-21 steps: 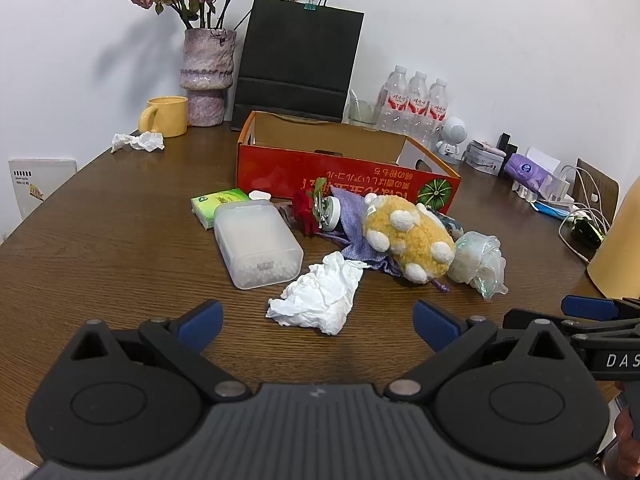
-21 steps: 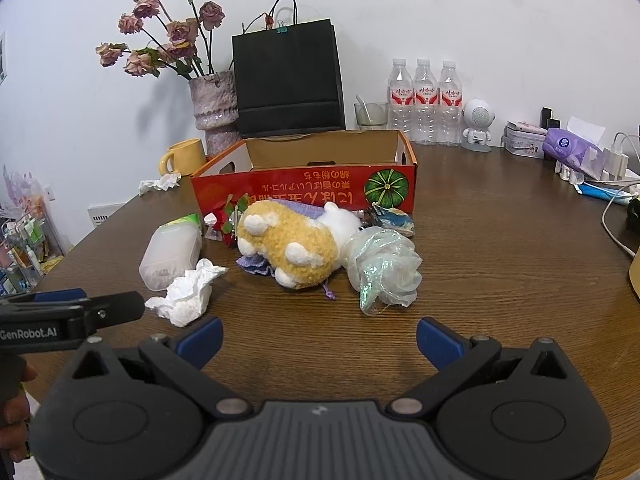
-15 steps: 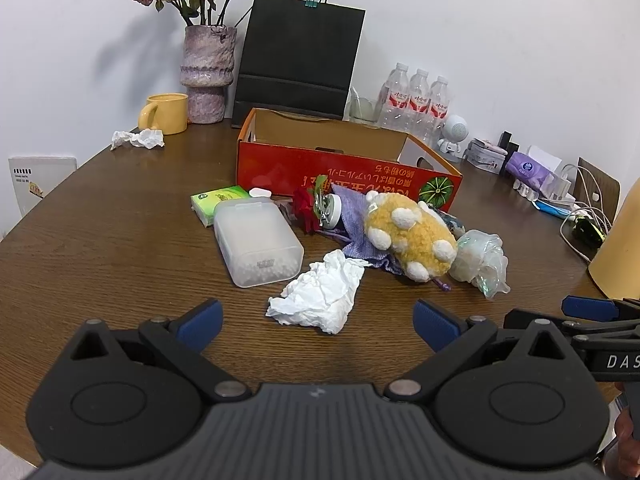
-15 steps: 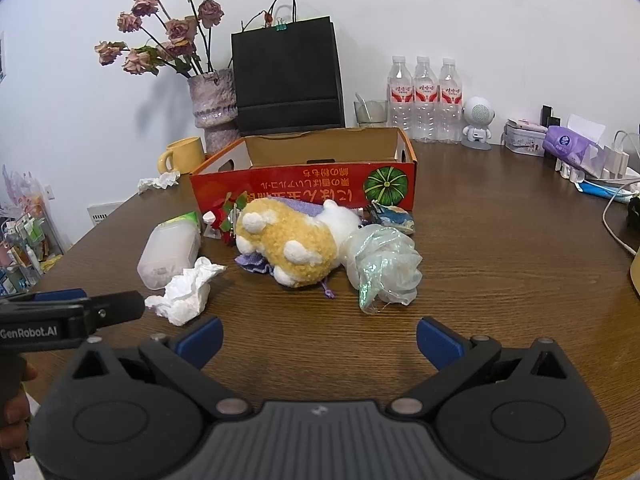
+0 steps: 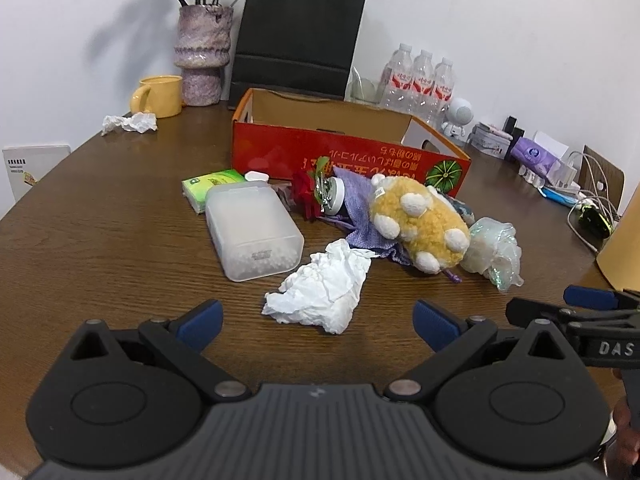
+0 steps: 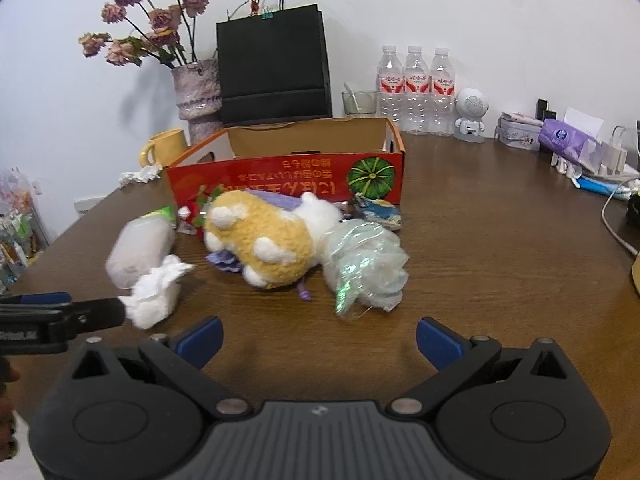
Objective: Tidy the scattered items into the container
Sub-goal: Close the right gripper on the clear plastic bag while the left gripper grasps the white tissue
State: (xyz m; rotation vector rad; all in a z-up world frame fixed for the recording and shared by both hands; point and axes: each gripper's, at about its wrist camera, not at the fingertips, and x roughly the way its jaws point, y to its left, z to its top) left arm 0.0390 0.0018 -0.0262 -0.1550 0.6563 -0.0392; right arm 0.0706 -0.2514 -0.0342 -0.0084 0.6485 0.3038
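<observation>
An open red cardboard box (image 5: 344, 156) (image 6: 280, 176) stands mid-table. In front of it lie a crumpled white tissue (image 5: 320, 290) (image 6: 154, 292), a frosted plastic container (image 5: 252, 230) (image 6: 136, 248), a yellow plush toy (image 5: 420, 222) (image 6: 260, 240), a clear iridescent wrapper (image 5: 494, 252) (image 6: 368, 264), a purple cloth (image 5: 360, 216), a red rose (image 5: 308, 196) and a green packet (image 5: 212, 184). My left gripper (image 5: 318, 324) is open, just short of the tissue. My right gripper (image 6: 318, 338) is open, short of the plush and wrapper.
At the back stand a vase of dried roses (image 5: 204, 56), a yellow mug (image 5: 160, 96), a black paper bag (image 5: 296, 36), three water bottles (image 5: 420, 80) and a small white robot figure (image 5: 460, 116). Cables and chargers (image 5: 580, 196) lie at the right. Another tissue (image 5: 128, 123) lies by the mug.
Both grippers have moved forward toward the items, which now look larger and closer. The left gripper's tip has come up to the tissue in the right wrist view. Both jaws stay open.
</observation>
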